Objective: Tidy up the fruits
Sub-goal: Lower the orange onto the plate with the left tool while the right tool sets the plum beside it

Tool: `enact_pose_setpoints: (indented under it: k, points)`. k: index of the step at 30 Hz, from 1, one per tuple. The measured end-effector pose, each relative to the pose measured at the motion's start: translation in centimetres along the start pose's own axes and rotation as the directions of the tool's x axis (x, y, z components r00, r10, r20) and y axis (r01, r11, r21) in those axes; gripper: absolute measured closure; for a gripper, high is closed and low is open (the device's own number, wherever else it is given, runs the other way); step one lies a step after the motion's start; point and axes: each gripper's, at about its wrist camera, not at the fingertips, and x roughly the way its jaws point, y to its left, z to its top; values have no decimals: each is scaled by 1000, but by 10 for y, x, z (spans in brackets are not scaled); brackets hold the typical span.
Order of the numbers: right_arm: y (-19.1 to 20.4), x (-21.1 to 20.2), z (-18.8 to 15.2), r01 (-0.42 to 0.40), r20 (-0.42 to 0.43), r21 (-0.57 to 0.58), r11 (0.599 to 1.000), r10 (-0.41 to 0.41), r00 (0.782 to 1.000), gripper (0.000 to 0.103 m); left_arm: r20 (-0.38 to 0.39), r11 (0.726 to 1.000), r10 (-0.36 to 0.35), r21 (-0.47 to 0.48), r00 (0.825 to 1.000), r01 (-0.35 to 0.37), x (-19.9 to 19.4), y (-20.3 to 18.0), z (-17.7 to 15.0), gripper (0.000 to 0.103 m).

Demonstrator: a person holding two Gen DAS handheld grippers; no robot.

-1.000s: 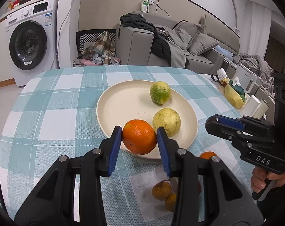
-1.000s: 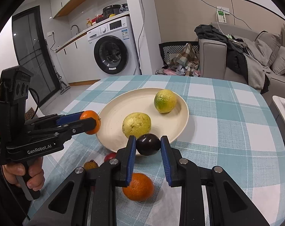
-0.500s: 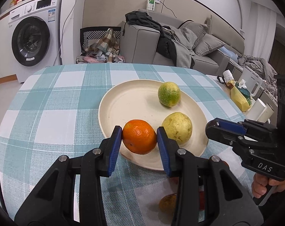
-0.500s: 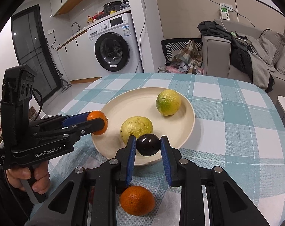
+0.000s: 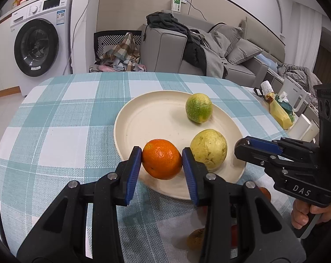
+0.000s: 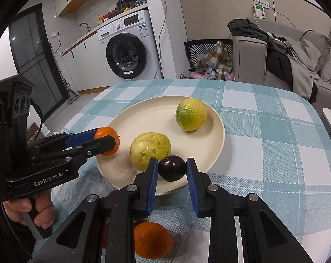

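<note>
Tablecloth [image 5: 62, 114] was teal-and-white check. Plate [image 5: 143, 118] cream. Held orange [image 5: 162, 161] bright orange, plum [image 6: 172, 167] dark purple, one fruit [image 5: 198, 107] green-yellow, another [image 5: 209, 148] pale yellow. Gripper pads [image 5: 133, 175] blue, bodies black.

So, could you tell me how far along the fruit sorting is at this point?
Done: a green citrus and a yellow fruit lie on the plate. In hand: the left gripper holds an orange and the right gripper a dark plum, both over the plate's near rim. Left: another orange and a few small fruits on the tablecloth.
</note>
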Motion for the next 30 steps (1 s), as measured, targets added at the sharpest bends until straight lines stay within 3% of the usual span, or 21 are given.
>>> enact_pose_setpoints:
  k: [22,24,27,29,30]
  points:
    - [1,11,1,28,-30,-20,999,-28,999,76,-14,1000,23,14,1000,-23,7,1,-1,68]
    - [1,8,0,34,-25,-24,999,-35,999,72,-10,1000,17,19,1000,-17,4,0,-1,67]
    - [0,2,-1,31,-11,-18,999,-31,999,54,-11,1000,15,20,1000,-14,-1,-1,-1,56]
    - [-1,-2,-1,44,-3,-14,999,-45,999,52,-11,1000,15,13,1000,-14,-6,-1,-2,41]
    - [-2,-4,-2,54,-3,-13,998,-54,999,50,-9,1000,18,7,1000,-18,-10,-1,-2,28]
